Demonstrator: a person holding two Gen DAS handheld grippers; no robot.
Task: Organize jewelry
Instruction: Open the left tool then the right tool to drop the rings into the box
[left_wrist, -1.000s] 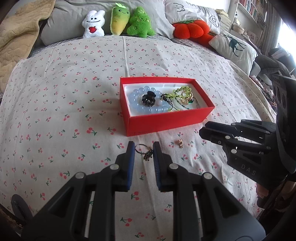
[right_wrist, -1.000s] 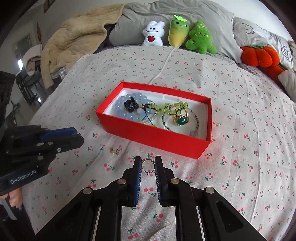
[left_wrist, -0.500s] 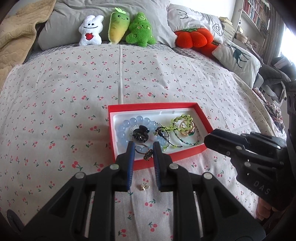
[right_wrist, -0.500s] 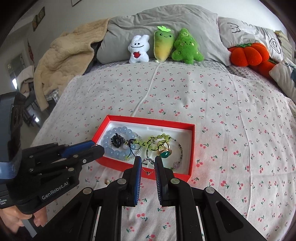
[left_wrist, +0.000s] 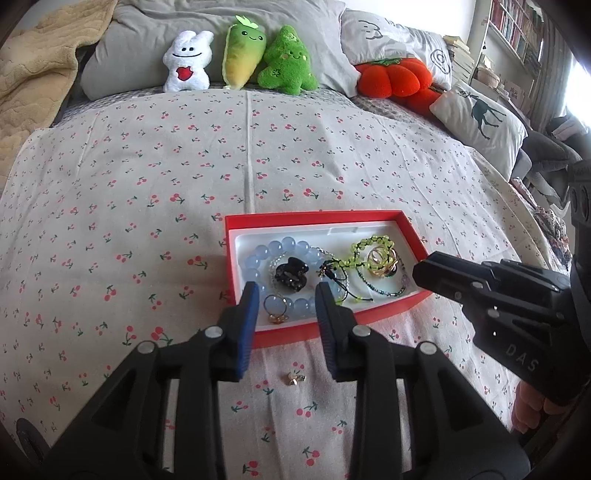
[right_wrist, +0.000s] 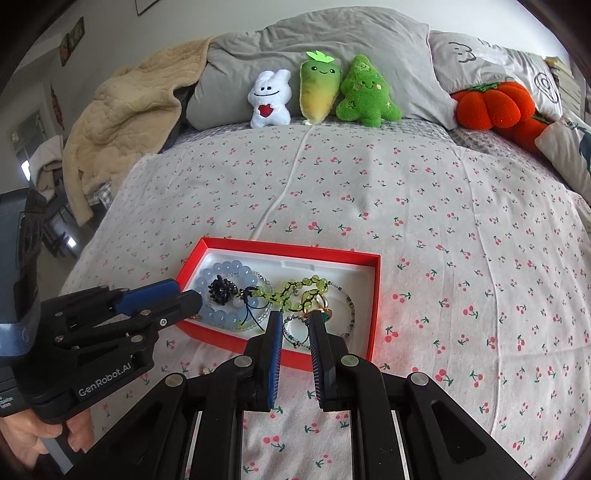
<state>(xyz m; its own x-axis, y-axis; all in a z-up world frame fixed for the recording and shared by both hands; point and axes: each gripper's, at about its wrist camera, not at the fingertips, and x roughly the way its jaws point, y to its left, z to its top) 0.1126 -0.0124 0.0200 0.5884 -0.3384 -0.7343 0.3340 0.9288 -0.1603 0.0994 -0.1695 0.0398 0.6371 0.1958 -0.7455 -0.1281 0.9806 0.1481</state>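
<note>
Left claw (left_wrist: 283, 300) opening over red box (left_wrist: 314, 218); ring (left_wrist: 275, 308) lying inside, unpinched

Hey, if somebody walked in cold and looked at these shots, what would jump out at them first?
Probably the red box of tangled jewelry in the middle of the cherry-print bedspread, with both grippers poised at its near edge. Next, the plush toys lined up against the gray pillow at the head of the bed, and the orange pumpkin cushion to their right.

We read "DAS" on the right gripper (left_wrist: 439, 273); "GenRobot.AI" stands on the left gripper (right_wrist: 184, 299); nothing else is legible.
</note>
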